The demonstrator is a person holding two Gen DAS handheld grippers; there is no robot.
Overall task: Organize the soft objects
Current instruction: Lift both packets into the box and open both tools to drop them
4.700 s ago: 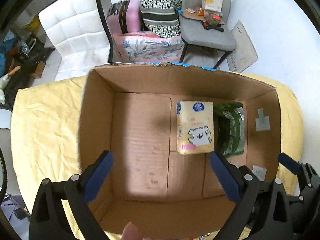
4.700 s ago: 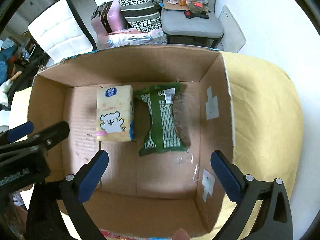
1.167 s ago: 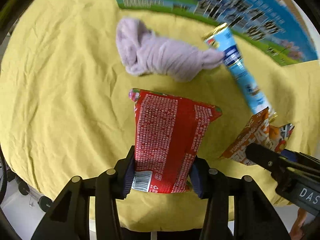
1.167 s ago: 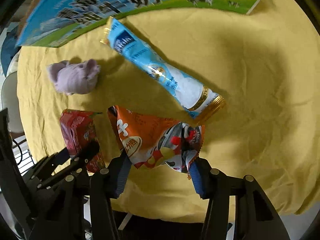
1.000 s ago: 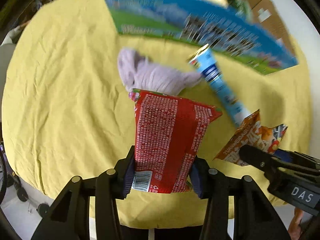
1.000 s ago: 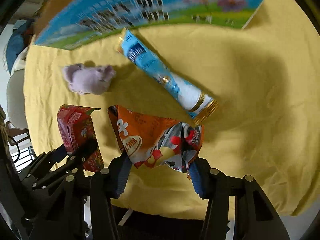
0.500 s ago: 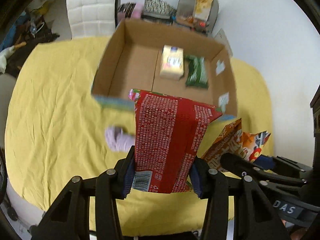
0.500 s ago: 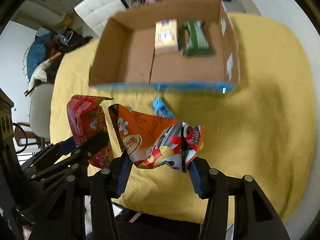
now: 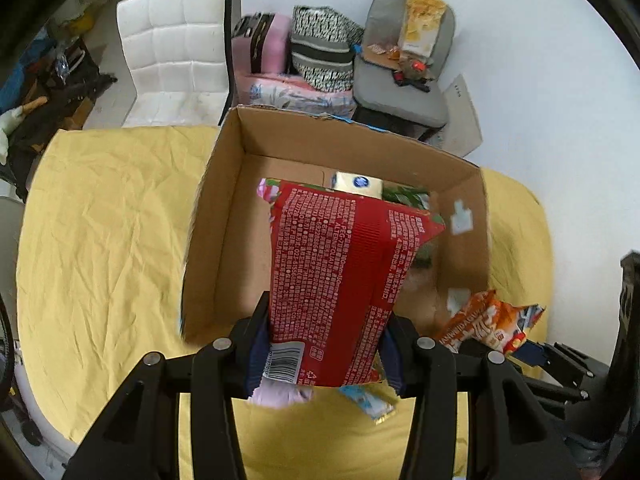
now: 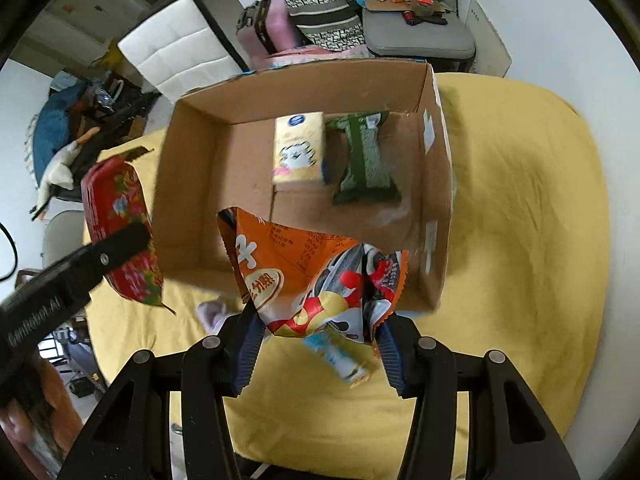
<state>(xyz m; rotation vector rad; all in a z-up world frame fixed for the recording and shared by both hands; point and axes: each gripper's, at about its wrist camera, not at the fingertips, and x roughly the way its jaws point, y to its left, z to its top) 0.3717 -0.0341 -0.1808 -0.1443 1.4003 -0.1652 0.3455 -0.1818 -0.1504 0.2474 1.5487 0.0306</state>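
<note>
My left gripper [image 9: 322,350] is shut on a red snack pack [image 9: 344,276] and holds it in the air in front of the open cardboard box [image 9: 224,200]. My right gripper [image 10: 316,346] is shut on an orange snack bag [image 10: 316,276], also raised before the box [image 10: 192,152]. Inside the box lie a yellow tissue pack [image 10: 298,152] and a green packet [image 10: 364,160]. On the yellow cloth below me lie a lilac soft cloth [image 10: 212,312] and a blue tube pack [image 10: 340,356].
The table carries a wrinkled yellow cloth [image 9: 100,220]. Behind it stand a white chair [image 9: 176,52], a grey chair [image 9: 404,96] with clutter, and pink luggage with a striped bag [image 9: 320,56]. The left gripper's arm [image 10: 76,272] shows at the right view's left side.
Both grippers have risen from low over the cloth and tilted up toward the box, carrying their packs. The box interior has come into view; the lilac cloth and blue tube stayed on the cloth.
</note>
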